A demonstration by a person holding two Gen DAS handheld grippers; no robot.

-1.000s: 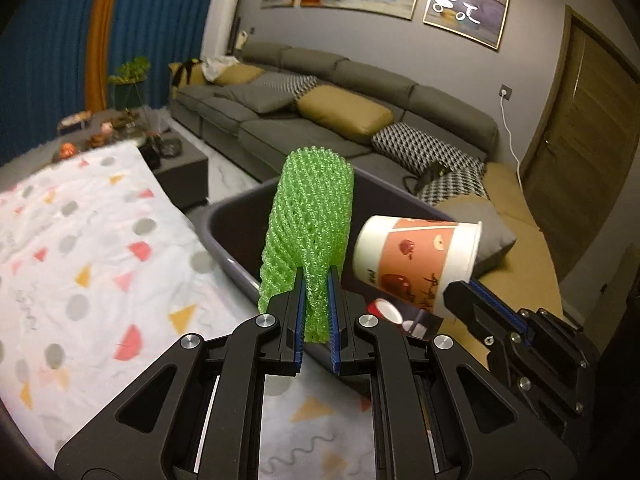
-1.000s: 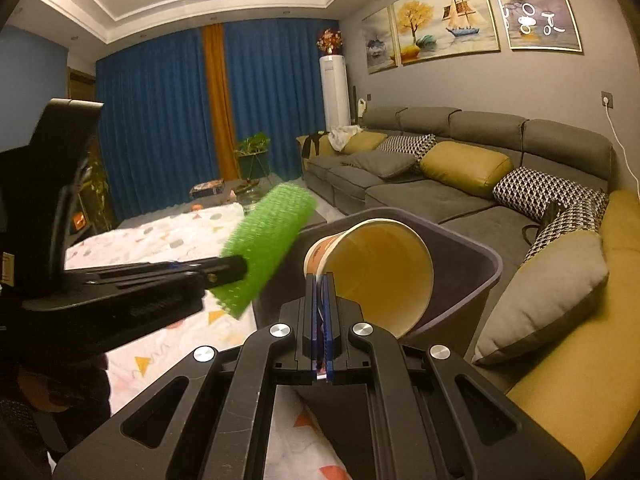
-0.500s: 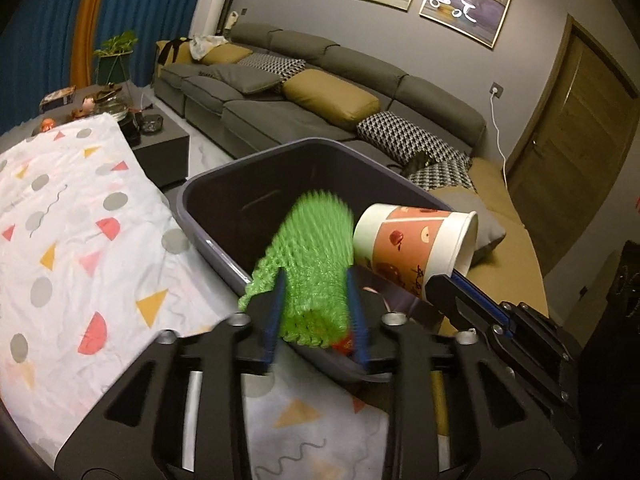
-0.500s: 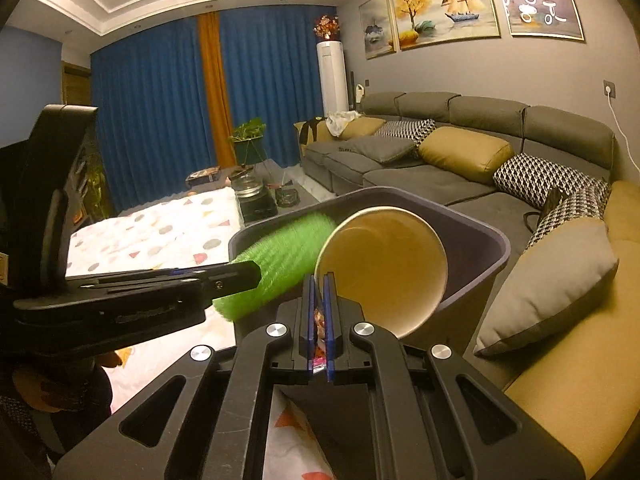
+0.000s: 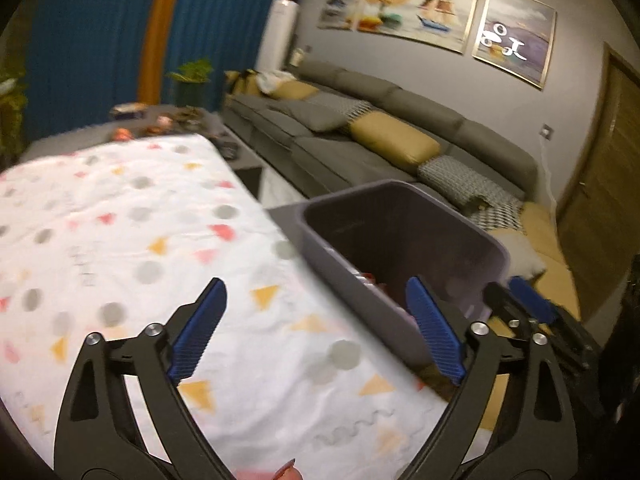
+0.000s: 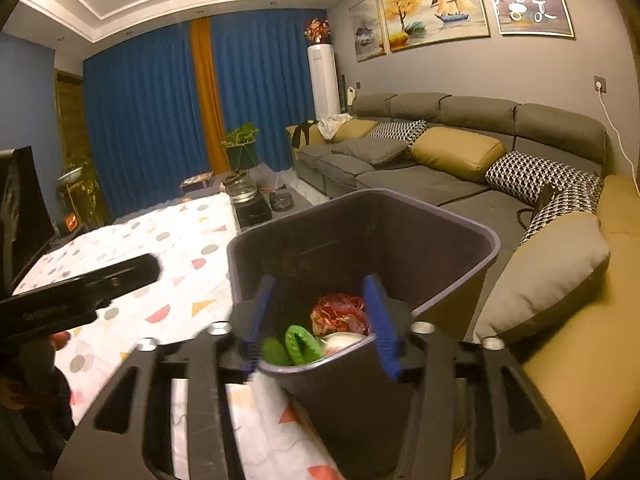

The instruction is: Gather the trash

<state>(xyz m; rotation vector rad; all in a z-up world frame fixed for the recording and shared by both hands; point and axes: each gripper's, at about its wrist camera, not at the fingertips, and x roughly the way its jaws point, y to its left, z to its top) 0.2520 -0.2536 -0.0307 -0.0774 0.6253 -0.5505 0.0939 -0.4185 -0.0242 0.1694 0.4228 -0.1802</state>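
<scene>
Grey sofa and blue curtains back your left view, where your left tool hangs spread wide and empty above the patterned cloth on the surface, just beside the grey trash bin.

From your right view, your right tool is likewise parted and empty over the bin's mouth. Inside lie the green foam net, a red wrapper and something white beside them.

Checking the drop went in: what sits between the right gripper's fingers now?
In the right wrist view, the open right gripper frames the bin's near corner, with green foam net and red wrapper inside.
</scene>
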